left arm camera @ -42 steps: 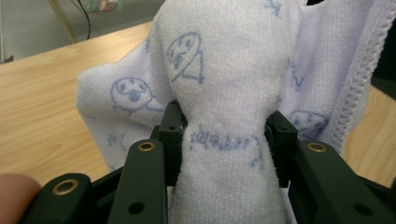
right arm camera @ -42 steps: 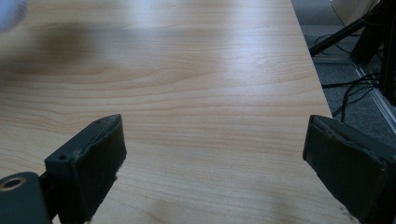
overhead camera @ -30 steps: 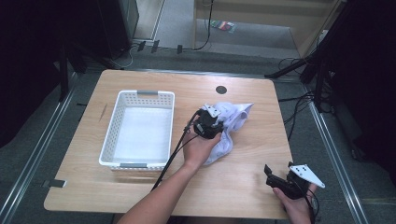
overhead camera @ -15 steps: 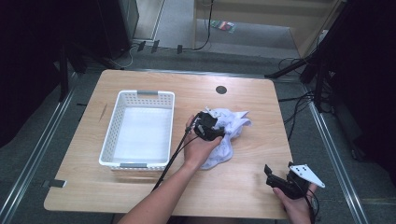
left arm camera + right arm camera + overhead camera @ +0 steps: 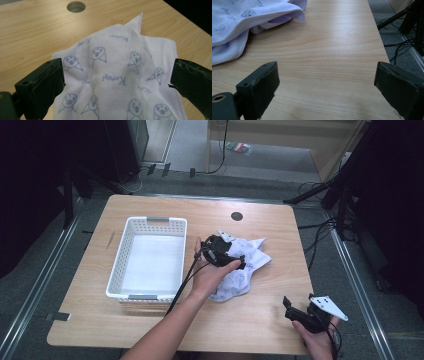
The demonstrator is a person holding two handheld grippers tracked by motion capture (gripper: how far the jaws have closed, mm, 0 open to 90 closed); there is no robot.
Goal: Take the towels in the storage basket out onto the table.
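While the cloth (image 5: 117, 75) lay bunched on the counter (image 5: 150, 210) beside the basket (image 5: 131, 227), the left gripper (image 5: 235, 262) hung wide open over it, holding nothing. The right gripper (image 5: 295, 312) was wide open too, near the counter's edge.

You get even overhead light on the table (image 5: 150, 215); surroundings from 9 to 3 o'clock fall off to near black in the high view. High view is soft, low detail, slight barrel bend at the edges. In the left gripper view the cloth (image 5: 117, 75) is bright but not blown, print sharp at centre; jaws at 7 and 4 o'clock blur. Right gripper view: mild sheen at 12 o'clock, soft shadow under the cloth fold.
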